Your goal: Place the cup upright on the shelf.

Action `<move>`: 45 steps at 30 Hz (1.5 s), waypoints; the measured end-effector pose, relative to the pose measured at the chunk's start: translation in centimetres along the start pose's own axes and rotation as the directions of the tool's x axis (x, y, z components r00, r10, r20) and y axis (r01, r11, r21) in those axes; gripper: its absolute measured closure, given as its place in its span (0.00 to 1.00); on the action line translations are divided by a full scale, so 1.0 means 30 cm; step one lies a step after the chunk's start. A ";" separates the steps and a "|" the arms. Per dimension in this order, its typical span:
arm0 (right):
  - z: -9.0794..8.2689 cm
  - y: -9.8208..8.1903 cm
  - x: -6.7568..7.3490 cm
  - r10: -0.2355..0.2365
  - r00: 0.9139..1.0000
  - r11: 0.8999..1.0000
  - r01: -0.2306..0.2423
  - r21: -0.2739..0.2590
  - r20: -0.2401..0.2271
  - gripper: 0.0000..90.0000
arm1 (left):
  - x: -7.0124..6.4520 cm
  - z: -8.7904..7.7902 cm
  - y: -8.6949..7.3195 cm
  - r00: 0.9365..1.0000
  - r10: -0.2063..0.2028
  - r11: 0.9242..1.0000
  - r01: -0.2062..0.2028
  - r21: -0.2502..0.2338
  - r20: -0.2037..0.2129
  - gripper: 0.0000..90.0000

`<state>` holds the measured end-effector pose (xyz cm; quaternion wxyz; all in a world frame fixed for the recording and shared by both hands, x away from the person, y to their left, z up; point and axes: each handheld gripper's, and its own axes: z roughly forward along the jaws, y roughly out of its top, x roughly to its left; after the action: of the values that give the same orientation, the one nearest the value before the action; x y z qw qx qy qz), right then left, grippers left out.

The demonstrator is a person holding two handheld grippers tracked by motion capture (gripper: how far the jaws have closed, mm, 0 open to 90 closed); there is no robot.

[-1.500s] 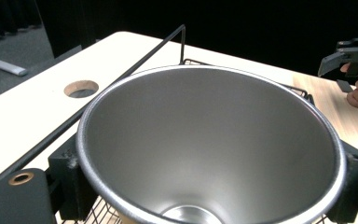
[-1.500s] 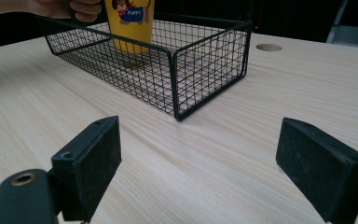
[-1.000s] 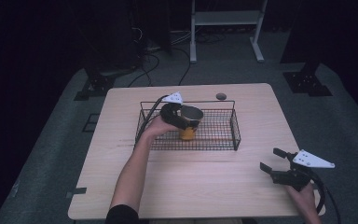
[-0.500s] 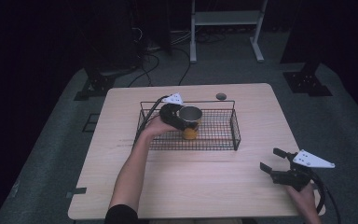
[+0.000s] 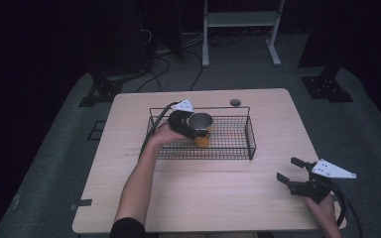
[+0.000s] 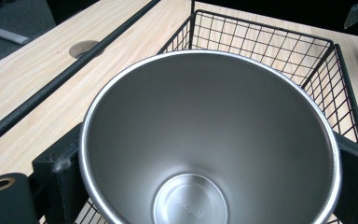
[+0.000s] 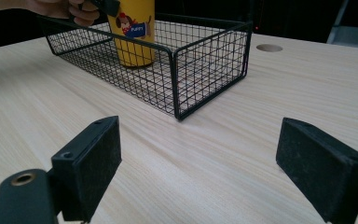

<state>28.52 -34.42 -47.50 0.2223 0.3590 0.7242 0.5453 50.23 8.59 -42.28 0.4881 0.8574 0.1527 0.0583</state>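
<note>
In the high view the left tool (image 5: 192,130) sits just above the centre of the frame, its jaws clamped on a yellow cup (image 5: 201,131) from either side. The cup stands upright inside the black wire basket (image 5: 238,148), toward the basket's left half, and its base appears to rest on the mesh floor, though the angle makes contact hard to confirm. The left gripper view looks straight down into the cup (image 6: 209,140): a bare metal interior with a bright rim, a black jaw pressed against the wall at the lower left and another at the lower right of the frame. Basket mesh shows in the upper right, and a round hole (image 6: 84,47) in the wooden surface (image 6: 37,93) lies at the upper left.

The right tool (image 5: 298,179) is in the lower right of the high view, well apart from the basket, its jaws spread wide and holding nothing. Its own view shows the cup (image 7: 131,32) at the top (a cartoon dog is printed on the yellow side), with the person's hand (image 7: 70,10) beside it.
</note>
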 end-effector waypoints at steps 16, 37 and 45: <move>0.000 0.000 0.001 0.000 1.000 1.000 0.000 0.000 0.000 0.14 | 0.003 -0.015 0.000 0.999 -0.016 1.000 0.015 -0.015 -0.032 0.03; -0.004 -0.001 -0.004 0.005 1.000 1.000 -0.005 -0.009 -0.008 0.14 | -0.006 -0.059 0.028 0.997 -0.003 0.998 -0.001 -0.058 -0.073 0.02; -0.003 -0.001 -0.002 0.003 1.000 1.000 -0.003 -0.005 -0.010 0.14 | -0.013 -0.081 0.041 0.997 0.007 0.997 -0.012 -0.073 -0.071 0.02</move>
<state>28.48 -34.54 -47.50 0.2189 0.3568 0.7233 0.5492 49.51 9.86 -39.96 0.5133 0.8369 0.1635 0.0966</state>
